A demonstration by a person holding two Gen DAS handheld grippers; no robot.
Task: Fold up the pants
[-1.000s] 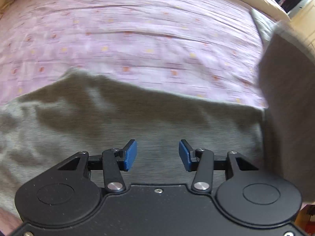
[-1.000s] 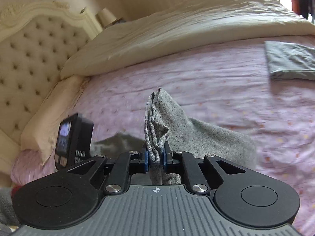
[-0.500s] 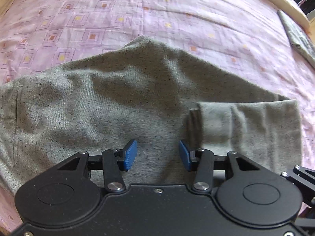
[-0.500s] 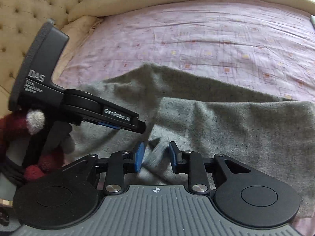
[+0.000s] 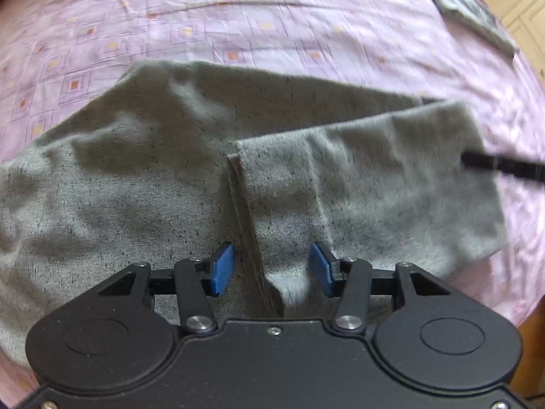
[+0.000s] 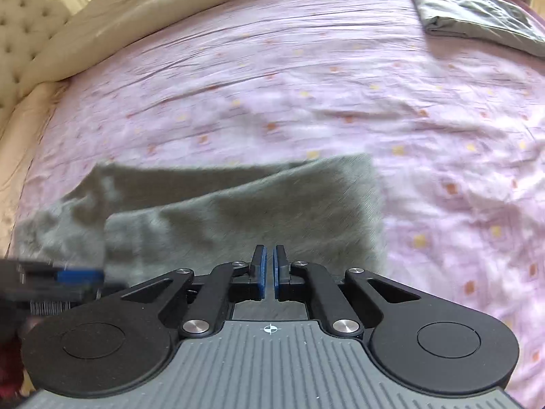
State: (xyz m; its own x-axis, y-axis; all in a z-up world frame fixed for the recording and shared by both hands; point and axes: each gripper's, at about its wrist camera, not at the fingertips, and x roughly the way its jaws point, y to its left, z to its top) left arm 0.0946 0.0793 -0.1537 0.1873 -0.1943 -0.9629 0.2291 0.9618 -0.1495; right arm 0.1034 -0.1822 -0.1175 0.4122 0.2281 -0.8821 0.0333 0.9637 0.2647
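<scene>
Grey speckled pants (image 5: 136, 187) lie flat on the pink bedsheet (image 5: 272, 27). One leg (image 5: 374, 187) is folded back over them, its stitched hem (image 5: 243, 204) running toward me. My left gripper (image 5: 270, 269) hovers open just above that hem; the blue pads do not press the cloth. In the right wrist view the pants (image 6: 255, 211) lie ahead of my right gripper (image 6: 269, 271). Its jaws are closing, the pads nearly together with nothing between them. The left gripper (image 6: 61, 283) shows blurred at the left edge of that view.
A folded grey garment (image 6: 477, 13) lies at the far right of the bedsheet (image 6: 306, 85). A cream duvet (image 6: 170, 10) is bunched along the far side, with a tufted headboard (image 6: 27, 24) at the left.
The right gripper, which held the leg end up, let it go onto the pants, sank and closed on nothing. The left view now shows the leg folded over; its jaws stayed open.
</scene>
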